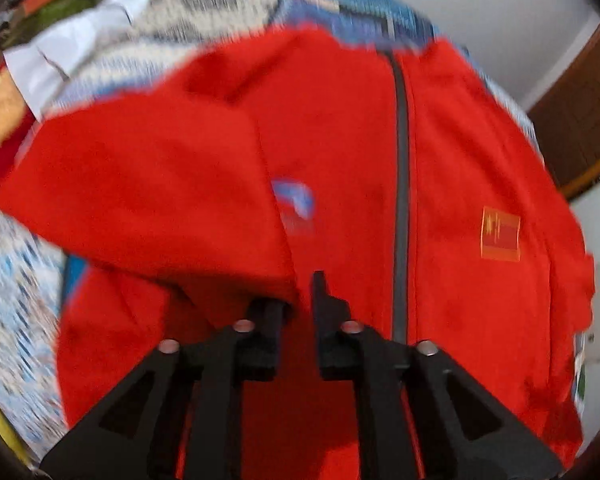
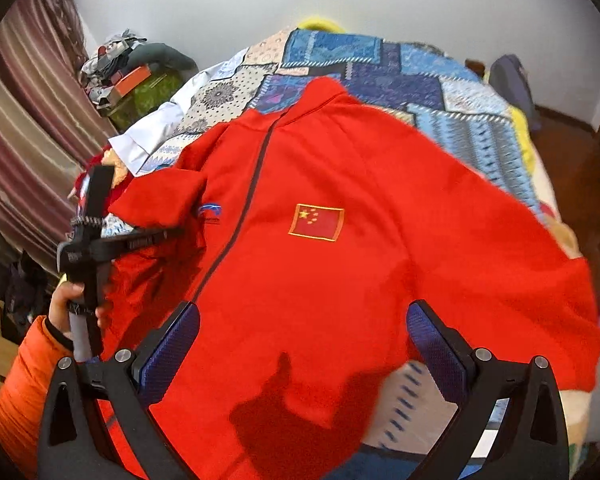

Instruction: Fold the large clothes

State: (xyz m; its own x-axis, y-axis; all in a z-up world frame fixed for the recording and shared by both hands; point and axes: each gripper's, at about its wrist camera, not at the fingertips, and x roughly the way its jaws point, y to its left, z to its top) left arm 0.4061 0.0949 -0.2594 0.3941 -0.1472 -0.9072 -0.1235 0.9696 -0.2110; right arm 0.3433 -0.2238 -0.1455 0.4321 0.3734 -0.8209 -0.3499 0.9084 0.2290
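Below the right gripper (image 2: pixel 302 344), red jacket (image 2: pixel 340 272) spread flat.

Even daylight, one view smeared, one sharp

My left wrist view is motion-blurred: the red jacket (image 1: pixel 340 160) and the quilt (image 1: pixel 16 320) streak at their edges. My right wrist view is crisper, with a soft dark shadow on the jacket's lower part (image 2: pixel 296 404). Both views bow outward and go black at the corners.

Flag patch (image 2: pixel 317 222) on jacket (image 2: pixel 380 184); logo lettering unreadable
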